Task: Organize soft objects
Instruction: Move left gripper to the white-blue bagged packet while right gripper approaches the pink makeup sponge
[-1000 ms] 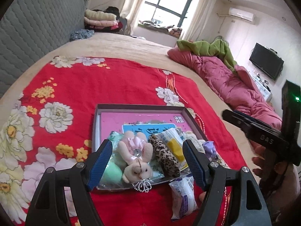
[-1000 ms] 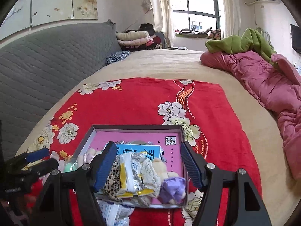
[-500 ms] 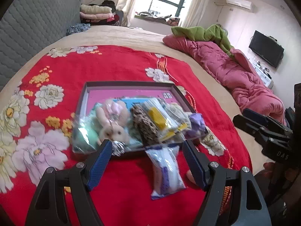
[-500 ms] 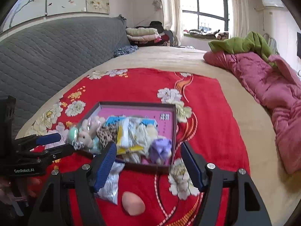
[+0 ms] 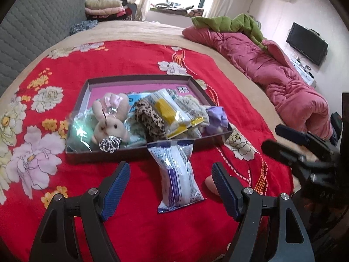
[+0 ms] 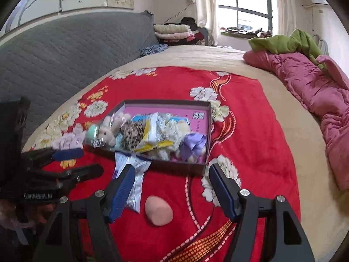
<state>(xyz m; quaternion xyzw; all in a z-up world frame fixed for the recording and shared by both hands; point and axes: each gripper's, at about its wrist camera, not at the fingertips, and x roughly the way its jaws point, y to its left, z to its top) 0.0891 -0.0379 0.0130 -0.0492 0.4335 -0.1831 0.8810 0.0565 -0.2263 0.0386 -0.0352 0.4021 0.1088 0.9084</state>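
At lower centre of the left wrist view, the white-and-blue packet (image 5: pixel 177 175) lies on the red bedspread (image 5: pixel 135 56), its long axis running from the box (image 5: pixel 139 79) toward the camera, between the wide-open, empty fingers of the downward-tilted left gripper (image 5: pixel 170 175), while the right gripper (image 6: pixel 172 180) likewise gapes empty over the pink sponge (image 6: pixel 158 210).

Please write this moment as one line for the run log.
left hand-held gripper: open, empty | right hand-held gripper: open, empty | box: holds soft items | wipes pack, pink sponge: on red blanket, outside box
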